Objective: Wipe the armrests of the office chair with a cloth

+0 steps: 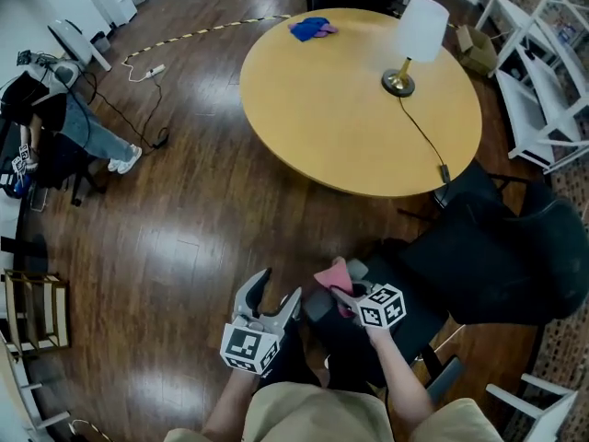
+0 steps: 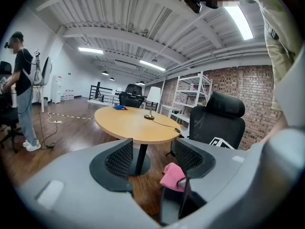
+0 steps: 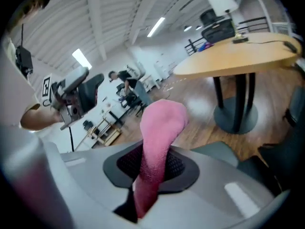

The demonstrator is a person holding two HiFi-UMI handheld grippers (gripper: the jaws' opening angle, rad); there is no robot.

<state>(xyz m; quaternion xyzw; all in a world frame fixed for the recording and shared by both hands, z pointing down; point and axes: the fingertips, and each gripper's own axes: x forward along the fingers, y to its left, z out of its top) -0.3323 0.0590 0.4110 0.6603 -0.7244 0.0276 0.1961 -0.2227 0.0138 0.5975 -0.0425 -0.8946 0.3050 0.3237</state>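
The black office chair (image 1: 497,256) stands at the right of the head view, its near armrest (image 1: 318,306) just below my grippers. My right gripper (image 1: 337,289) is shut on a pink cloth (image 1: 331,273), which sticks up past the jaws above that armrest. In the right gripper view the cloth (image 3: 161,128) stands upright, pinched in the right gripper (image 3: 150,175). My left gripper (image 1: 273,295) hangs open to the left of the armrest, nothing between its fingers. The left gripper view shows the left gripper (image 2: 153,157) open, the cloth (image 2: 172,175) just beyond its right jaw and the chair (image 2: 220,122) behind.
A round wooden table (image 1: 322,127) carries a lamp (image 1: 411,44) with a trailing cable and a blue cloth (image 1: 309,28). White shelving (image 1: 543,90) lines the right side. A person (image 1: 64,122) stands at the far left. A power cable (image 1: 138,72) lies on the floor.
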